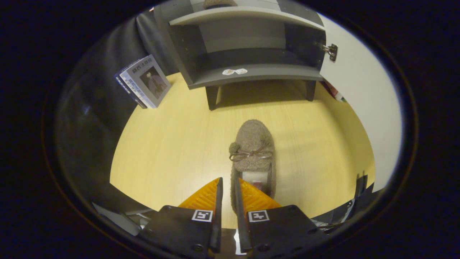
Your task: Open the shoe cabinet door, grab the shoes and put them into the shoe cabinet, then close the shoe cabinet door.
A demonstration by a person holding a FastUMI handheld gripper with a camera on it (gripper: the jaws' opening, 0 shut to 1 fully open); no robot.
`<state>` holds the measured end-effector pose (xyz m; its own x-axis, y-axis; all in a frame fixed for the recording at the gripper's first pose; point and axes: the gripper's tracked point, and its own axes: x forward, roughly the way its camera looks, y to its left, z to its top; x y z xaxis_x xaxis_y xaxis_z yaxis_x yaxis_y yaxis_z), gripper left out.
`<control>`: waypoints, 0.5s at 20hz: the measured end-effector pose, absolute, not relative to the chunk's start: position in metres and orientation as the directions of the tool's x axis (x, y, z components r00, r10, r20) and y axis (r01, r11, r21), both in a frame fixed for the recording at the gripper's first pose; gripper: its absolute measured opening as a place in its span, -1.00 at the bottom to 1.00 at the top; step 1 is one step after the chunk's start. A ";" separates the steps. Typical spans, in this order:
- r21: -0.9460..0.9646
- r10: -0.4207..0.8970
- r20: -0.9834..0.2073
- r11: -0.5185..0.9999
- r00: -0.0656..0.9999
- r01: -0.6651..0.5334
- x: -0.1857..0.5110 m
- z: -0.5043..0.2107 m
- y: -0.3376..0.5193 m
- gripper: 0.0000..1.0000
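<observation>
A brown fuzzy slipper point(253, 144) with a bow lies over the yellow floor point(169, 144), toe pointing at the grey shoe cabinet point(248, 72). My gripper point(227, 180) is shut on the slipper's left side wall near the heel, one finger outside it and the other inside the opening. The cabinet stands open beyond the slipper, and its lower shelf is bare. On the shelf above rests a second brown shoe point(219, 3), only partly visible. The white cabinet door point(359, 90) is swung out to the right on its hinge point(331, 51).
A book point(143, 81) leans against the dark wall left of the cabinet. Two pale stickers point(234, 71) mark the lower shelf's front edge. A small coloured object point(336, 93) lies by the door's foot.
</observation>
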<state>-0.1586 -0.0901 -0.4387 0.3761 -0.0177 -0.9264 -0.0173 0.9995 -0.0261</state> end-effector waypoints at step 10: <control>-0.089 -0.095 -0.953 0.995 0.288 0.033 -0.156 -0.489 -0.093 -0.56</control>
